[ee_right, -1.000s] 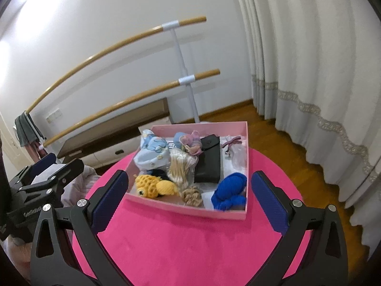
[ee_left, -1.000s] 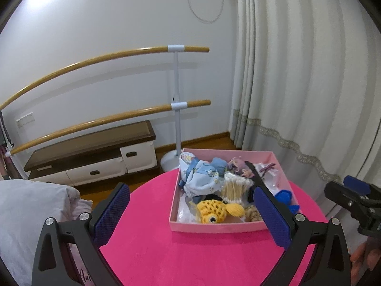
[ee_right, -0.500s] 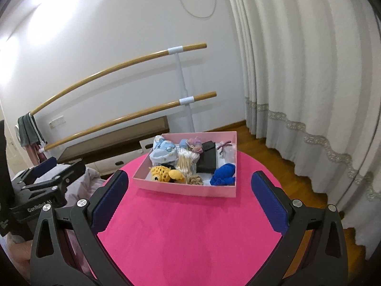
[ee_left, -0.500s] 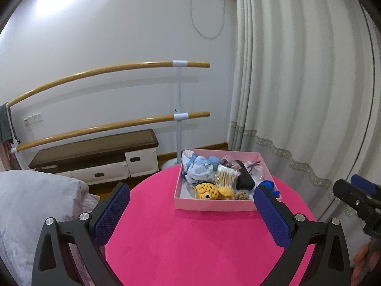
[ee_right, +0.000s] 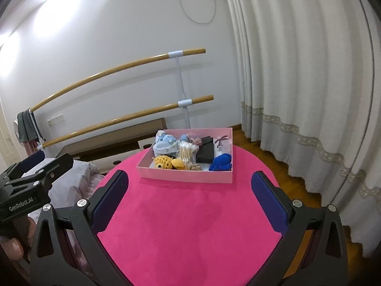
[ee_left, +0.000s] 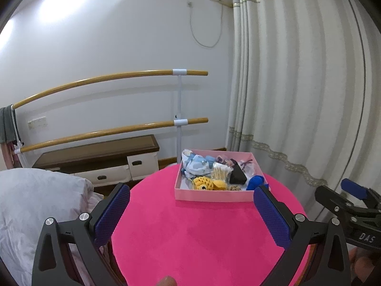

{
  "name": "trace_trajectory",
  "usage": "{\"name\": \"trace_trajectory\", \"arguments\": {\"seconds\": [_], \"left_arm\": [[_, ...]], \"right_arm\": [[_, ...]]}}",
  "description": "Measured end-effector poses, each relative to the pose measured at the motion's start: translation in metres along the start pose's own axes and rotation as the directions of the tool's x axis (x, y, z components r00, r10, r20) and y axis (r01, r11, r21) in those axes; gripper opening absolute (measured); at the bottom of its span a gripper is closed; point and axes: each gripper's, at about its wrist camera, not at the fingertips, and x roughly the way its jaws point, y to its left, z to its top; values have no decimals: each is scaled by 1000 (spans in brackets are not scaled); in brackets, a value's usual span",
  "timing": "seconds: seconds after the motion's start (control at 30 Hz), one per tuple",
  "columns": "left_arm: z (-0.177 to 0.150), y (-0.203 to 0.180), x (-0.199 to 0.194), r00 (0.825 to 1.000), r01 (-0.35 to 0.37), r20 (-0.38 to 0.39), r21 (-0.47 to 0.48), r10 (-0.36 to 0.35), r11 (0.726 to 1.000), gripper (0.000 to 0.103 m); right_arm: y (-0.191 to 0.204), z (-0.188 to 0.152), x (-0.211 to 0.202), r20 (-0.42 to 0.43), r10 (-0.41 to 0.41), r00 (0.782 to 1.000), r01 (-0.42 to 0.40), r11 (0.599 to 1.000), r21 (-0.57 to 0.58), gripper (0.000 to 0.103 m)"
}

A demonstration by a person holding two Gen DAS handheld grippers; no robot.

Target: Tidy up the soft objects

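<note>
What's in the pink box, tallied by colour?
In the pink box:
Blue: 1, knitted toy
Yellow: 1, crochet fish
Black: 1, pouch
Pale blue and white: 1, cloth bundle
Tan: 1, cotton swab pack
Total: 5 clearly told; smaller bits unclear.

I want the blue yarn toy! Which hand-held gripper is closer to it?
Right, though only slightly. The right hand-held gripper hovers open over the pink table, and the blue crochet toy sits at the box corner on its side. The left hand-held gripper is farther left.
</note>
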Motion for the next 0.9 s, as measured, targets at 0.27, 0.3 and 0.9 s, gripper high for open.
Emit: {"name": "trace_trajectory", "arguments": {"seconds": [0.27,0.3,0.9], "left_arm": [[-9,7,-14,1000,-11,0,-22,11,1000,103],[-8,8,-13,1000,-11,-2,-24,11,1000,103],[-7,2,-16,1000,-20,6,-25,20,999,103]], "right_arm": [[6,-2,-6,26,-21,999,21,1000,-8,103],[8,-3,-7,30,-24,999,24,1000,-10,103],[15,-5,-14,49,-30,998,31,999,-24,103]]}}
